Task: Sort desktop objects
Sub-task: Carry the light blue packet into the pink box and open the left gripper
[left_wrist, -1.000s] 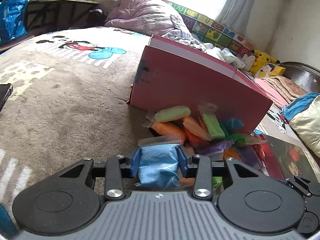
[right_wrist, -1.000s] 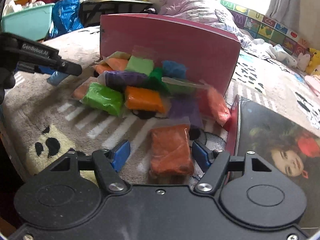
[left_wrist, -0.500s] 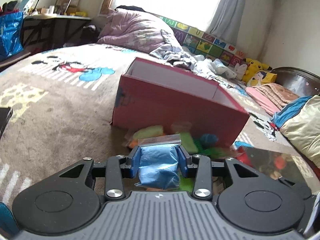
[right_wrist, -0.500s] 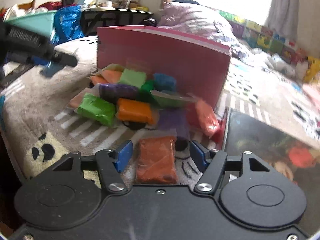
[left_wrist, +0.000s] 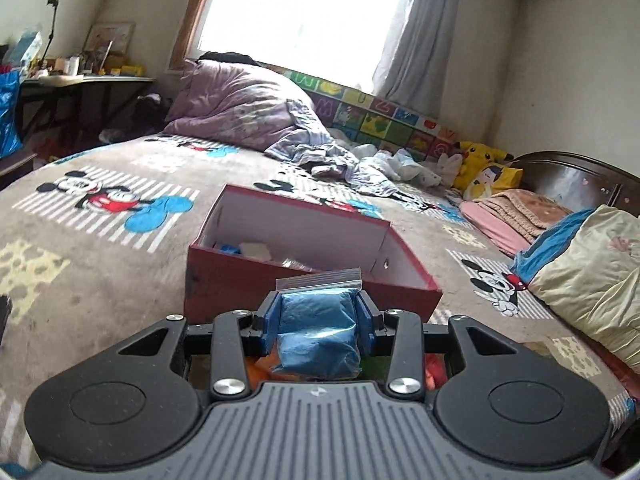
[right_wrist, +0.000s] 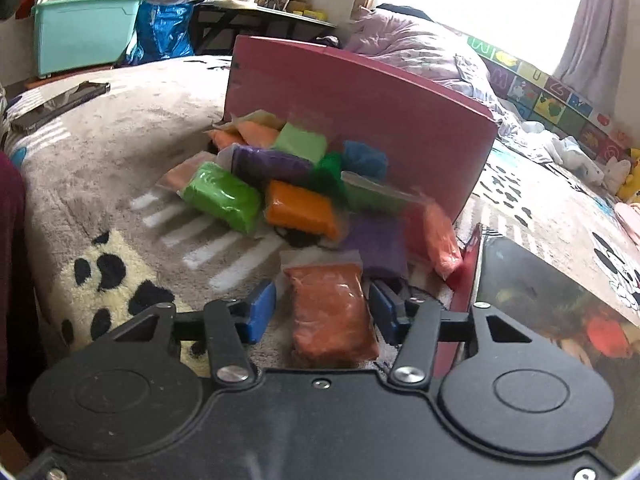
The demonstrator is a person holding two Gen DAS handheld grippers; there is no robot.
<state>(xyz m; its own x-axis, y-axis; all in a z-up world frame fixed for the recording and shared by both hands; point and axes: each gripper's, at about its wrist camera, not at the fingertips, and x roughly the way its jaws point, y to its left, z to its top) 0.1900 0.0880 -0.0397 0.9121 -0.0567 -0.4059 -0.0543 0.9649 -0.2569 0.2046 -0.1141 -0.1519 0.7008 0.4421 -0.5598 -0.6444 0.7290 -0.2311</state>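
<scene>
Above the near wall of the pink box [left_wrist: 312, 280], the left gripper [left_wrist: 318, 322] held a blue clay packet [left_wrist: 318, 328] clamped between its blue pads, the zip-seal flap sticking up past the fingertips. Low over the bed, the right gripper [right_wrist: 322, 308] was closing its jaws around an orange packet [right_wrist: 330, 312] that lay on the blanket; the pads did not yet appear to press on it.

Several slips looked possible. The blue packet was soft and wrapped in slick plastic, so a release made short of the rim could drop it onto the pile of packets [right_wrist: 280, 184] heaped against the outside of the box. The orange packet sat slightly off-centre between the pads, and an uneven squeeze might have pushed it sideways or caught only the film.

The surface was a plush grey blanket [left_wrist: 100, 248] printed with cartoon mice, yielding under anything pressed into it. A dark glossy lid with a picture [right_wrist: 552, 300] lay beside the box. Behind were a rumpled purple duvet [left_wrist: 240, 108], a bright window, a cluttered desk [left_wrist: 80, 80] and a teal bin [right_wrist: 84, 36].
</scene>
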